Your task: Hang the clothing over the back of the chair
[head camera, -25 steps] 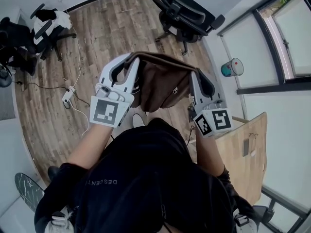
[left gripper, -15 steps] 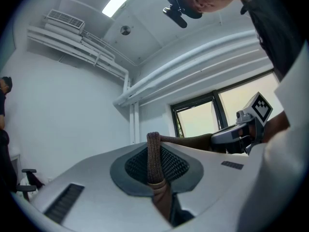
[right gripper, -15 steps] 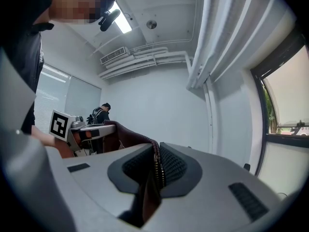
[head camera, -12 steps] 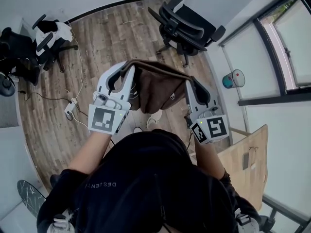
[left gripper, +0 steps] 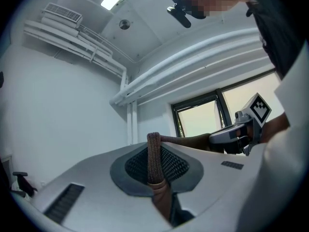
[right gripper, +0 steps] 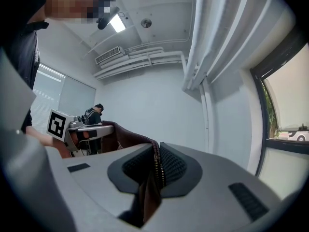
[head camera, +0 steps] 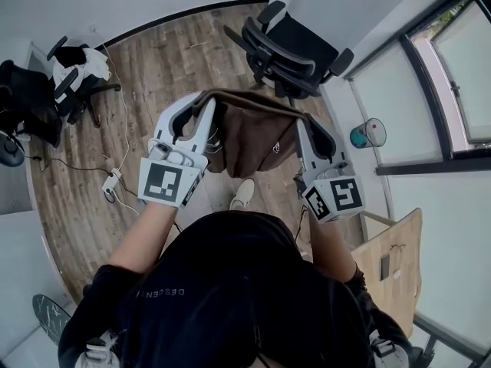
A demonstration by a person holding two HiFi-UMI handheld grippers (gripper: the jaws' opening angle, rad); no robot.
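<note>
A brown garment (head camera: 253, 133) hangs stretched between my two grippers, chest high, sagging in the middle. My left gripper (head camera: 209, 98) is shut on its ribbed hem (left gripper: 154, 156), which sticks up between the pads. My right gripper (head camera: 301, 121) is shut on the zipper edge (right gripper: 155, 166) at the other end. A black office chair (head camera: 288, 46) stands on the wood floor just beyond the garment, its backrest nearest me. Each gripper shows in the other's view, with the brown cloth (right gripper: 126, 133) running between them.
A second chair (head camera: 77, 71) with white and black clothes on it stands far left. Cables and a power strip (head camera: 112, 181) lie on the floor at left. A clear bin (head camera: 368, 133) sits by the glass wall at right. A wooden cabinet (head camera: 387, 251) is at lower right.
Both grippers have carried the garment forward, and the black chair now sits closer, right behind the cloth. The grips are unchanged.
</note>
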